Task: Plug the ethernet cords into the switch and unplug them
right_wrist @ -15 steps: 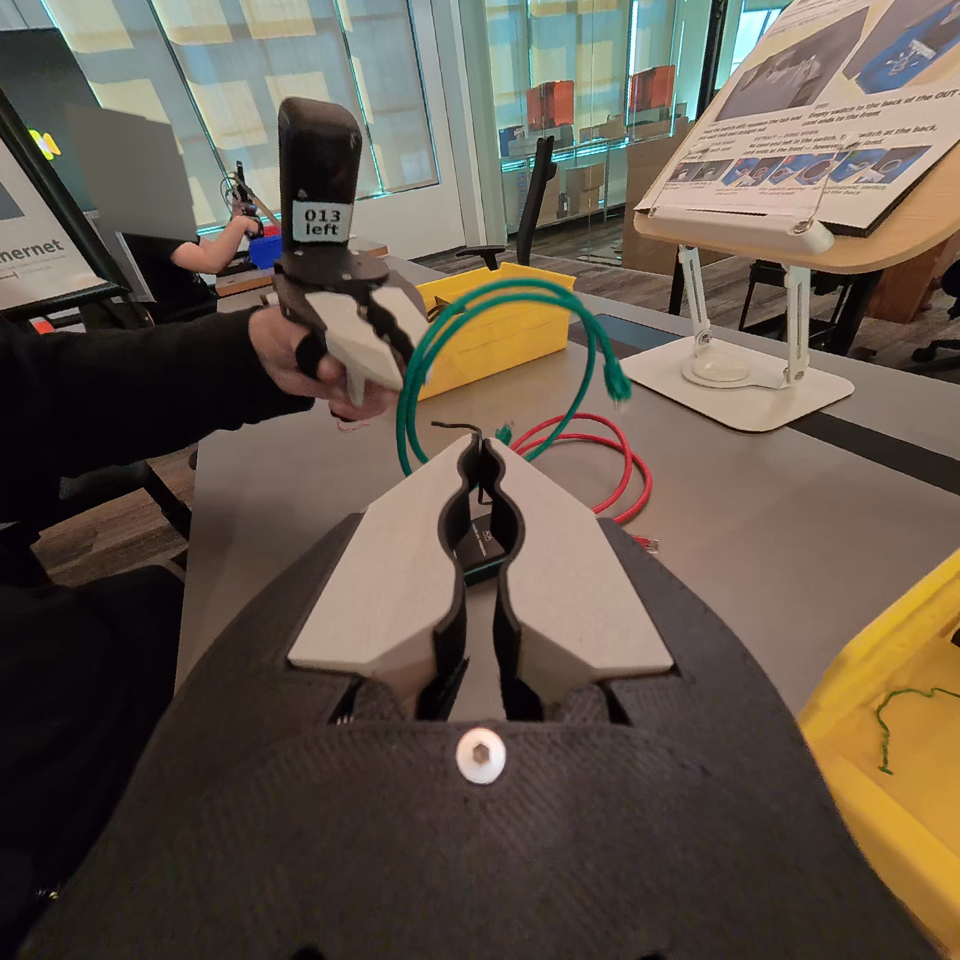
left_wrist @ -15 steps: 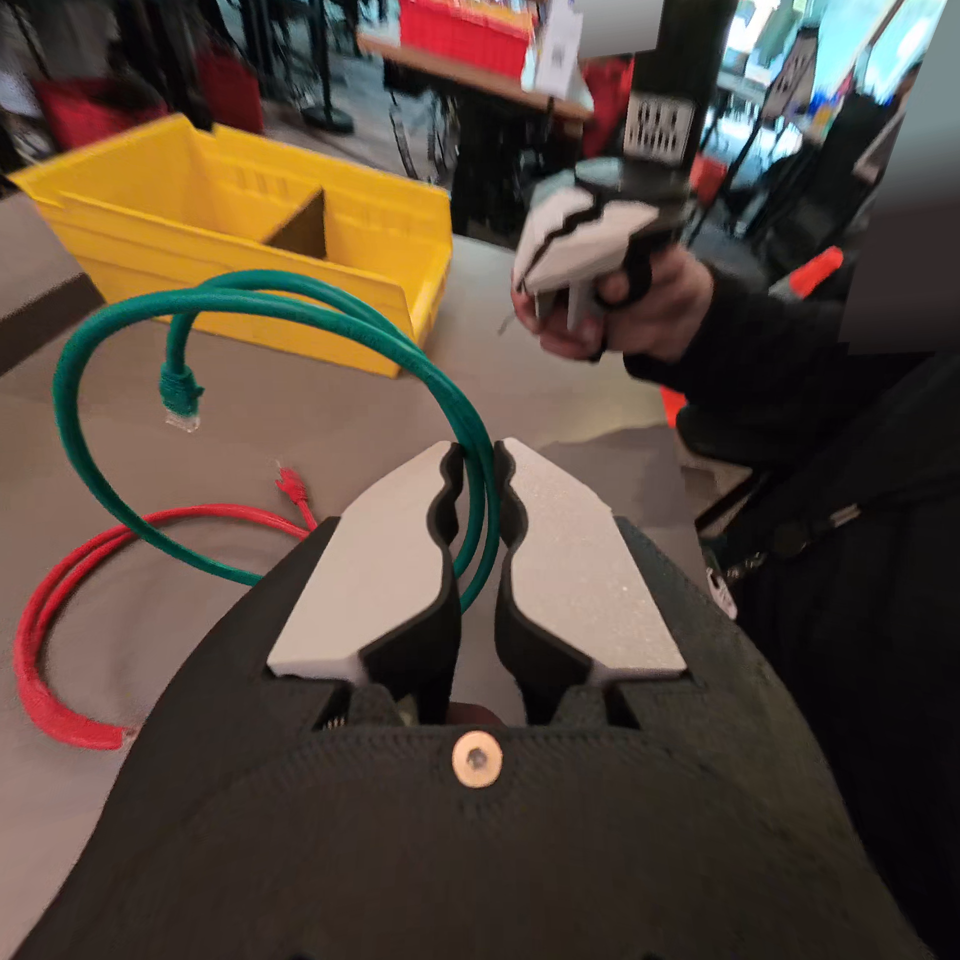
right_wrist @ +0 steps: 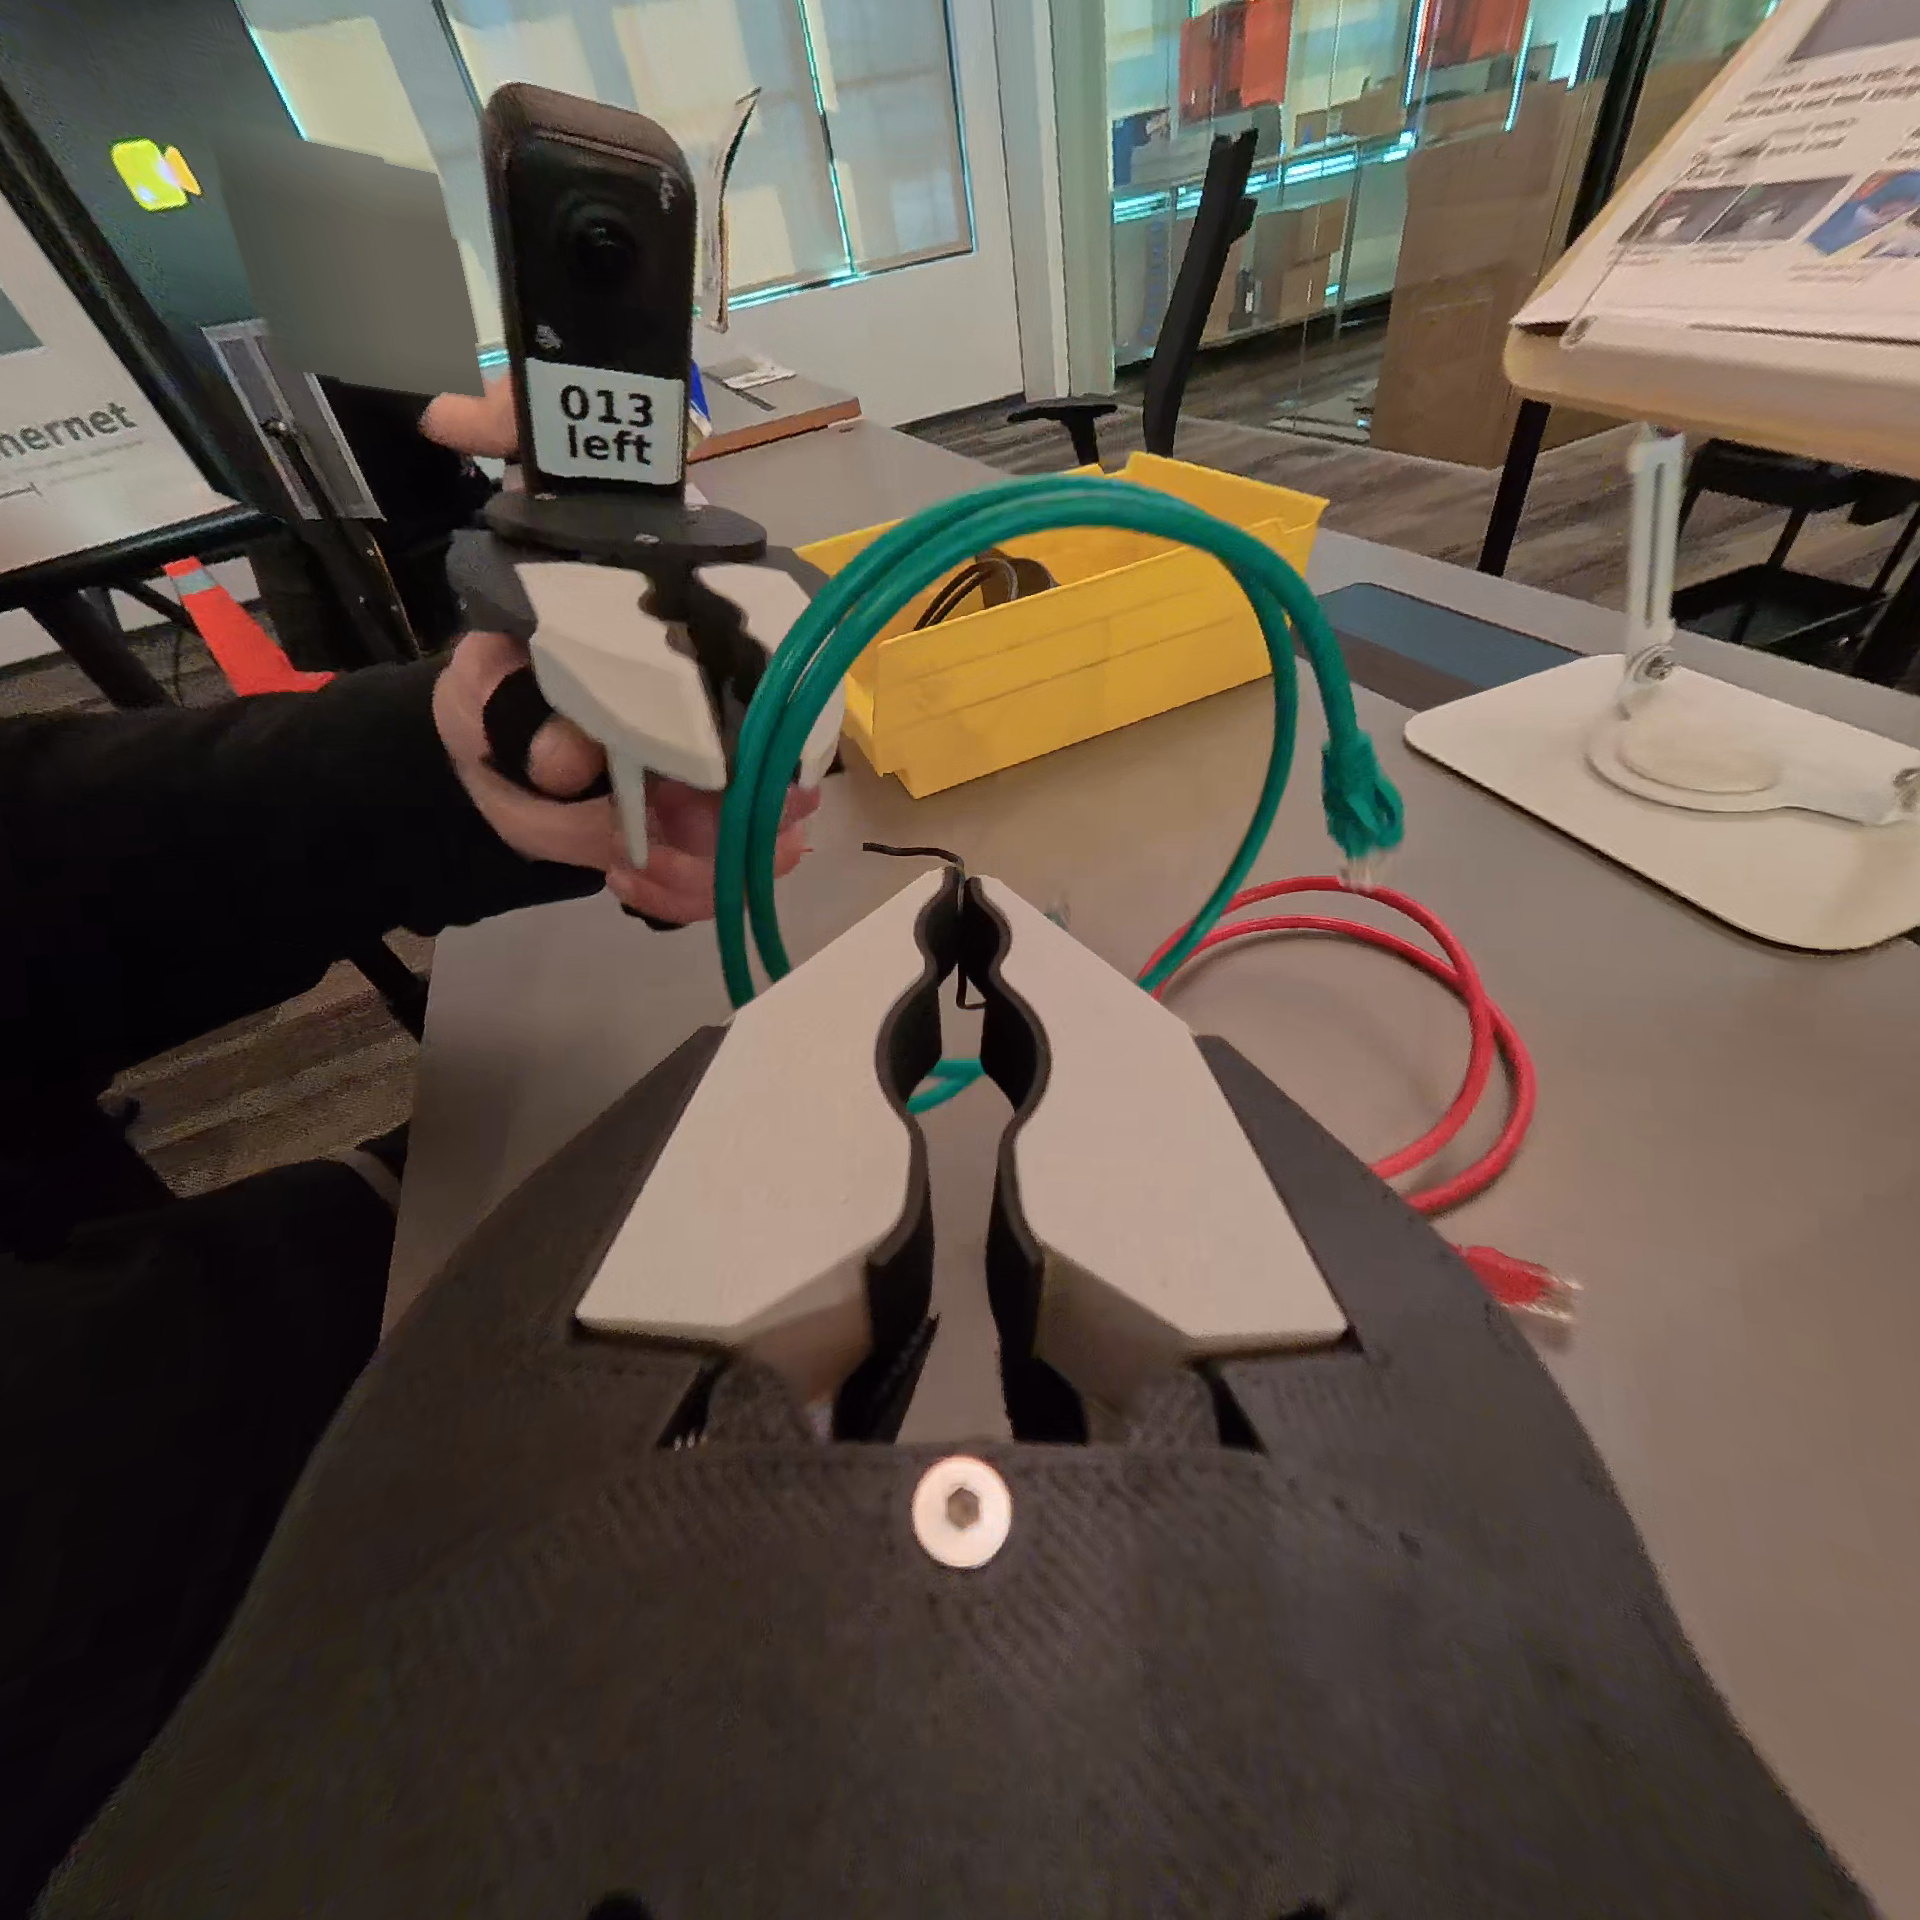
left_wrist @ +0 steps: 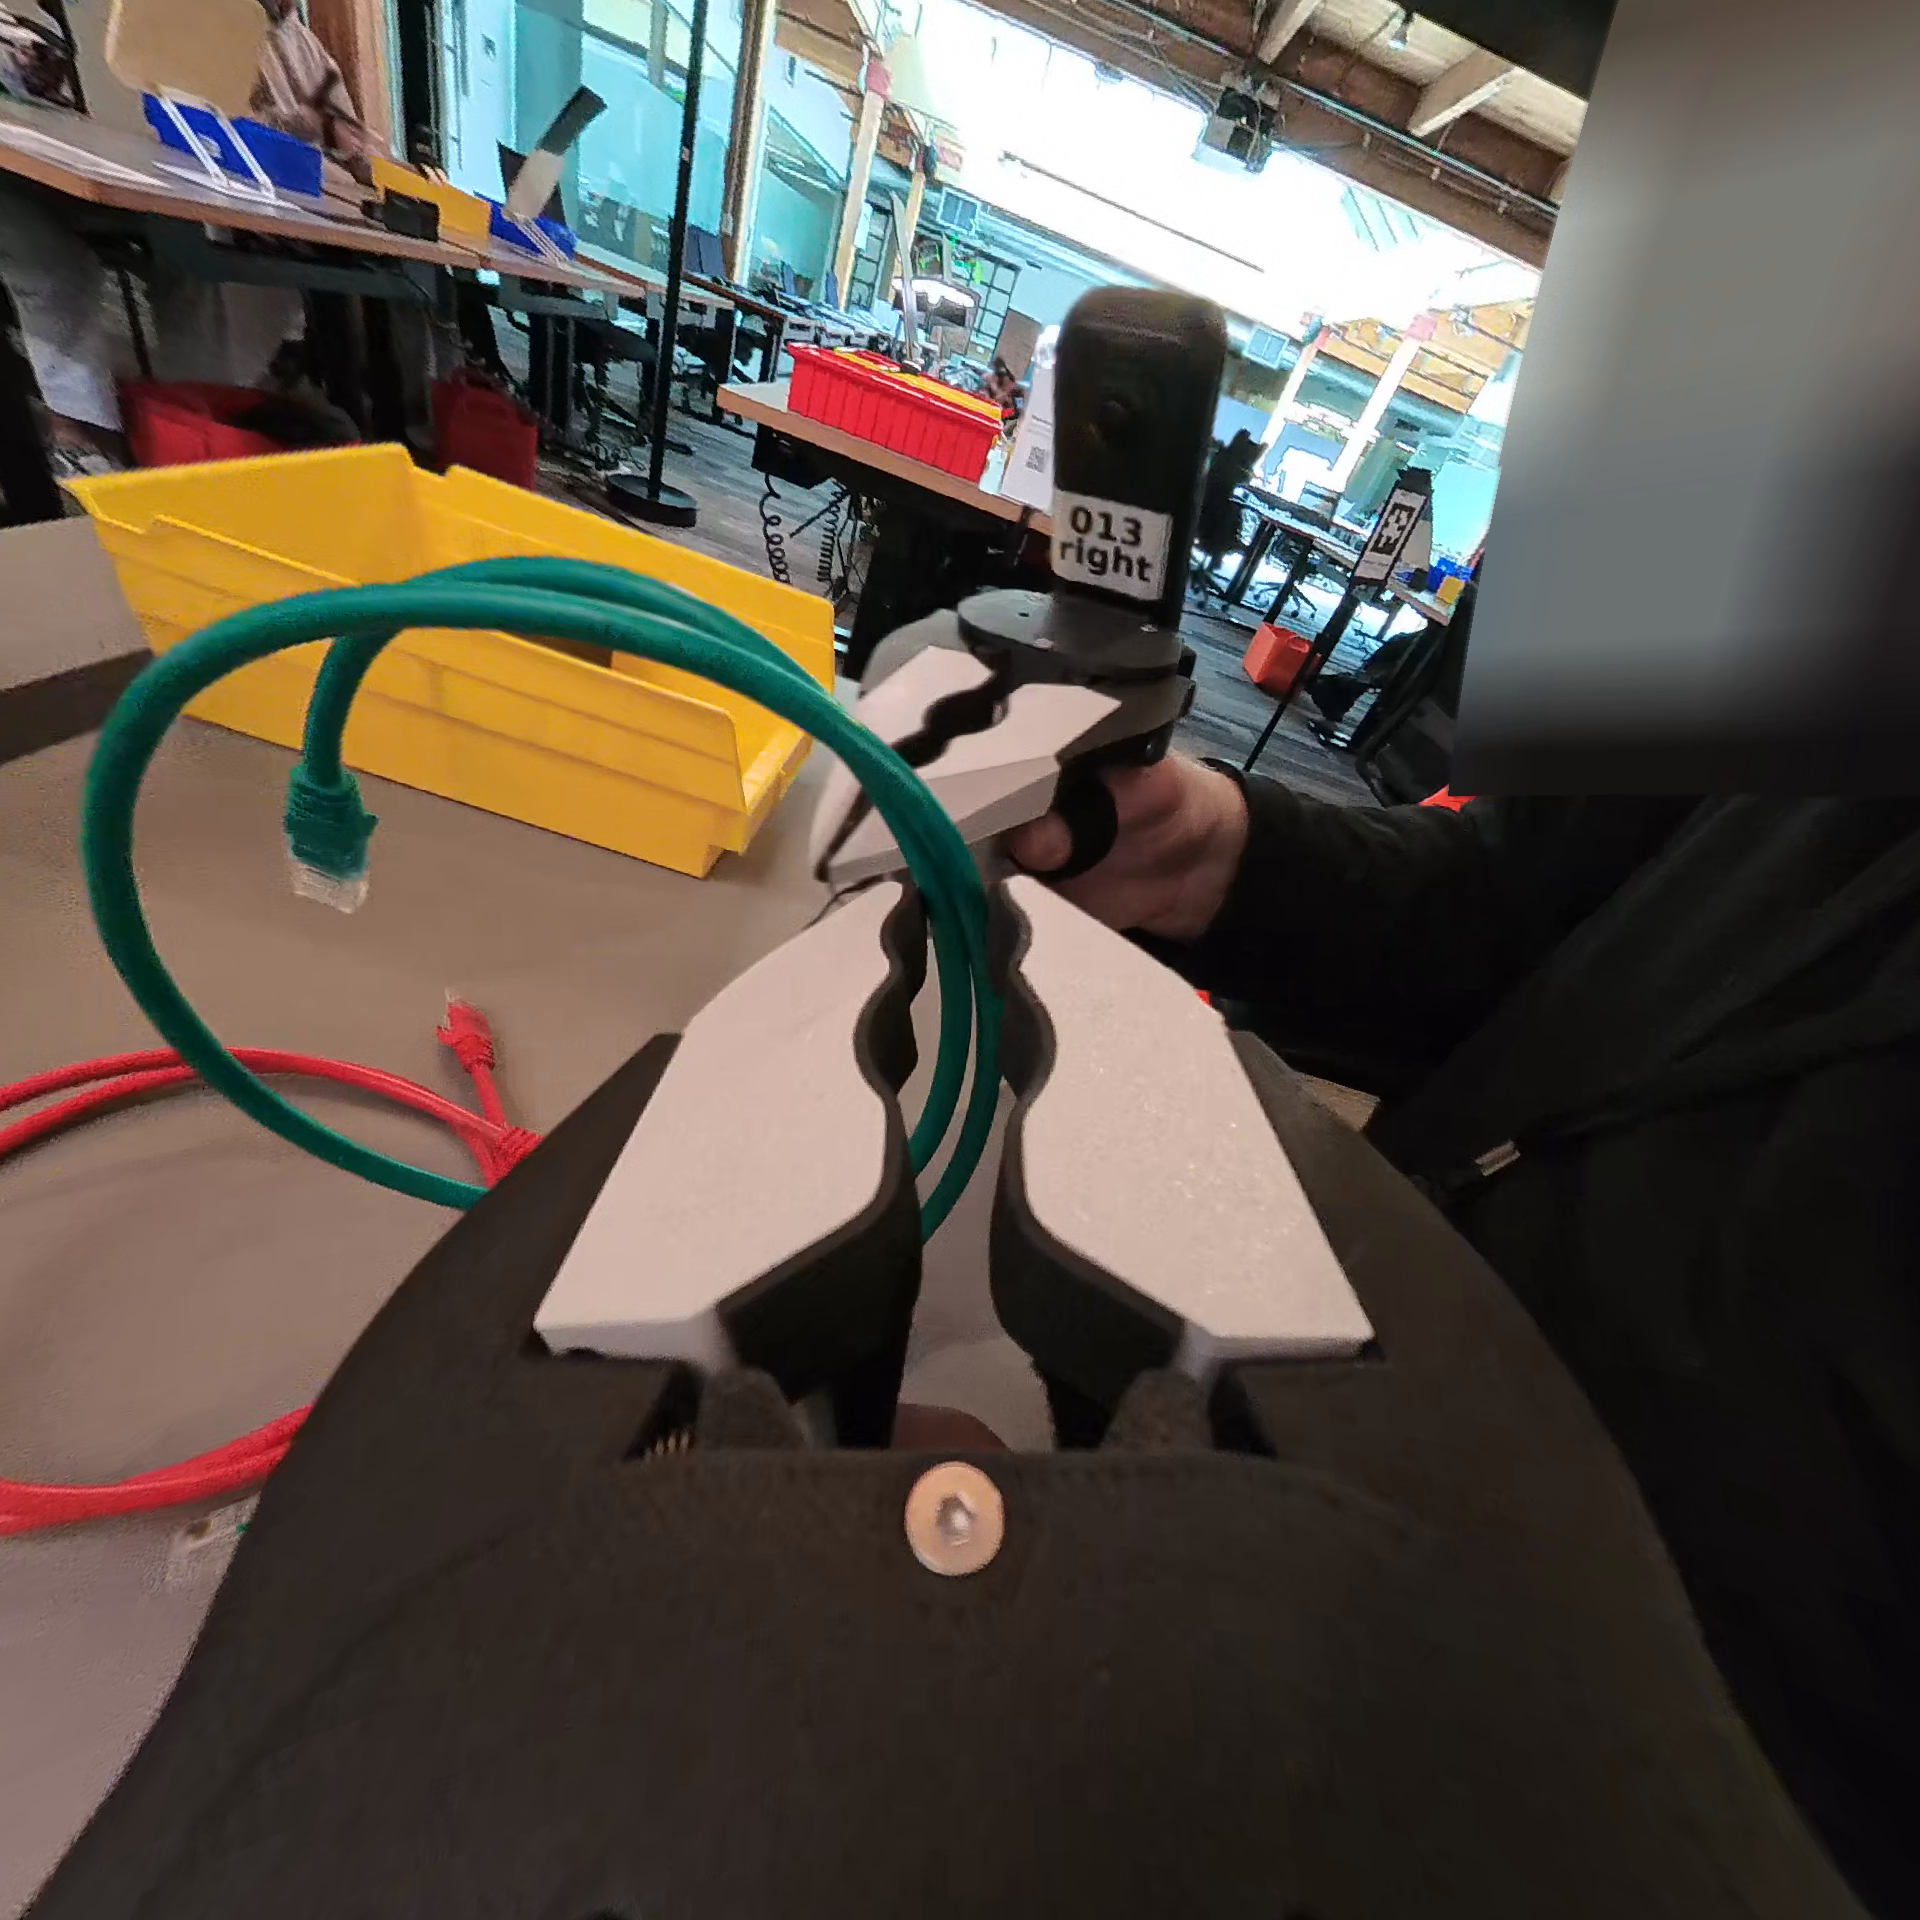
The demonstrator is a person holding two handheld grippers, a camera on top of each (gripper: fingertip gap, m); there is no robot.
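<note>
Your left hand-held gripper (left_wrist: 951,925) is closed on the coiled green ethernet cord (left_wrist: 135,914), two strands pinched between its fingers, and the loop hangs above the grey surface (left_wrist: 582,935) with one plug (left_wrist: 328,837) dangling free. Your right hand-held gripper (right_wrist: 958,883) is nearly closed, nipping a thin black wire tie (right_wrist: 909,852) at its tips. The red ethernet cord (right_wrist: 1475,1049) lies coiled on the surface near the yellow bin (right_wrist: 1039,665)

Printed white label (left_wrist: 1107,545) on each camera (left_wrist: 1132,395) (printed board (right_wrist: 1766,177) too).
</note>
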